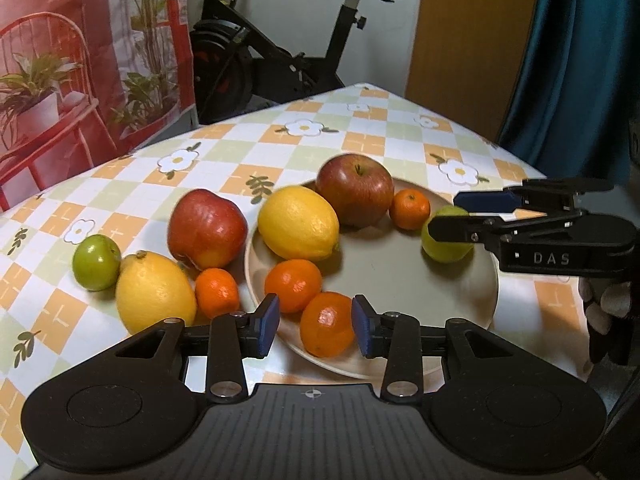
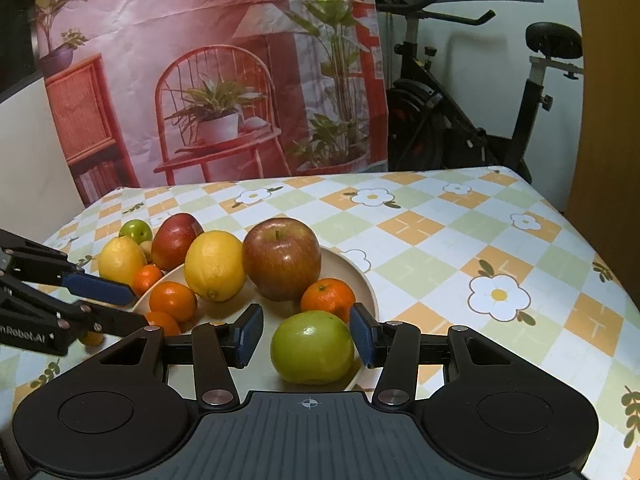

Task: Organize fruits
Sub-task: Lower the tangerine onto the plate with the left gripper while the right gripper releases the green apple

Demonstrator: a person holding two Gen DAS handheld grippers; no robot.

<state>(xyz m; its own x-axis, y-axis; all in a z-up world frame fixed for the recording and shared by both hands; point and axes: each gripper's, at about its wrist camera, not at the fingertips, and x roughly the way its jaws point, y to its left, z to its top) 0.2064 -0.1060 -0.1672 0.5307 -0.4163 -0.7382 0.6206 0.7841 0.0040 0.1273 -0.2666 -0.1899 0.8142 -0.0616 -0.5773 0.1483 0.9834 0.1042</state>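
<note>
The fruit is split between the plate [image 1: 472, 300] at centre frame and the checked tablecloth [image 1: 360, 140] to its left. On the plate in the left wrist view lie a lemon [image 1: 298, 222], a red apple [image 1: 355, 190], a small tangerine [image 1: 409, 209] at the far rim, two more tangerines [image 1: 293, 285] [image 1: 327, 329] at the near rim, and a green apple [image 1: 446, 240] at the right. Off the plate, in the left of that frame, a second red apple [image 1: 206, 230], a second lemon [image 1: 155, 297], a tangerine [image 1: 217, 293] and a small green fruit [image 1: 96, 256] wait on the cloth. My judgement: roughly half done, four pieces left to bring in. The left gripper [image 1: 316, 324] hovers with its jaws wide on either side of the nearest tangerine, gaps showing, nothing gripped. The right gripper [image 2: 306, 334] likewise brackets the green apple [image 2: 312, 348] with its jaws wide, pads apart from the skin; whether it is arriving or leaving I cannot tell. Readable writing: "DAS" on the right gripper's body in the left wrist view, and "nRobot.AI", cut off by the left edge, on the left gripper in the right wrist view.
</note>
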